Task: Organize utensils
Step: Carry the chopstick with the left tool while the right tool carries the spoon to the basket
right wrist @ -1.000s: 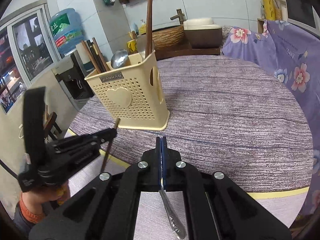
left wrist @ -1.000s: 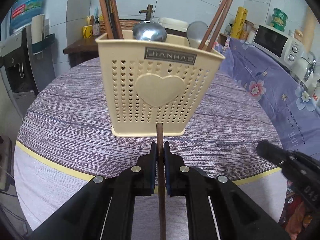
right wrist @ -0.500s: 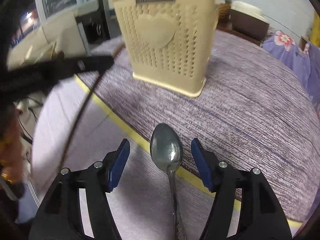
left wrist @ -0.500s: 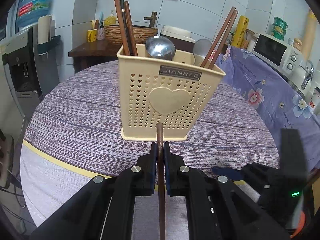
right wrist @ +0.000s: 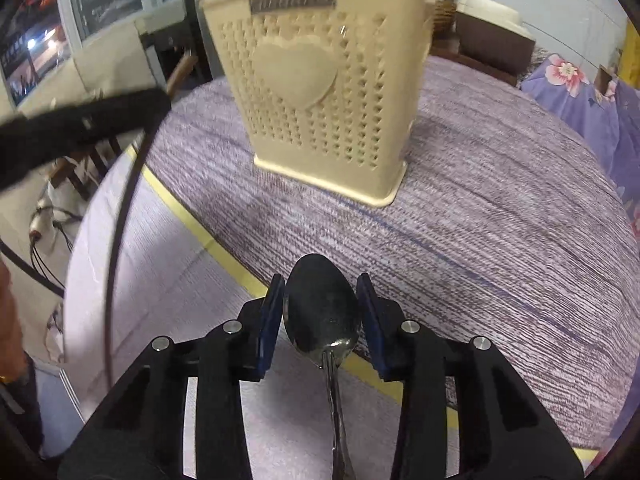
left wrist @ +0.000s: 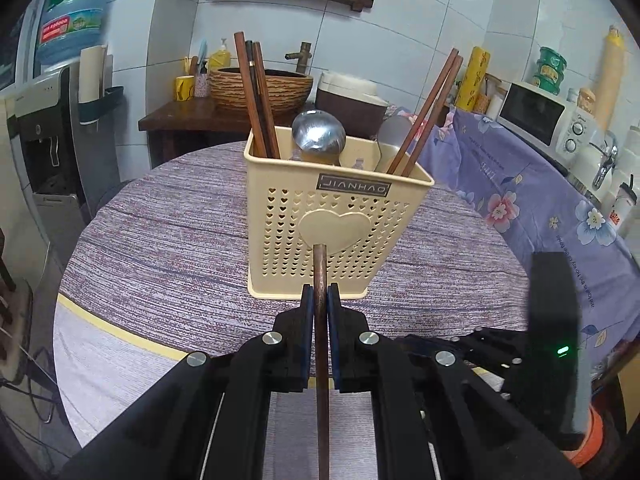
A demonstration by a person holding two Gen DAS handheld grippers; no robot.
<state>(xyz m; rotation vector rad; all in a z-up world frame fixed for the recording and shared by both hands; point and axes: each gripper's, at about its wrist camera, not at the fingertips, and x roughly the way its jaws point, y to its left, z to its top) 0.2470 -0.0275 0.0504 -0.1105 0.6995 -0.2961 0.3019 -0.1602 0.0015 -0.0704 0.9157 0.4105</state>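
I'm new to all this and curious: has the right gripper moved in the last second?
Yes. The right gripper has moved closer to the cream utensil holder, which was small and off left before and now looms large almost straight ahead.

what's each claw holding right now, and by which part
Left claw pinches a wooden chopstick near its upper end. Right claw brackets the spoon bowl; contact unclear.

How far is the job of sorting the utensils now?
Well along: the holder already has chopsticks and spoons. In hand: the left tool grips one chopstick; the right tool has its pads beside a spoon, apparently closing. Both remain to go in.
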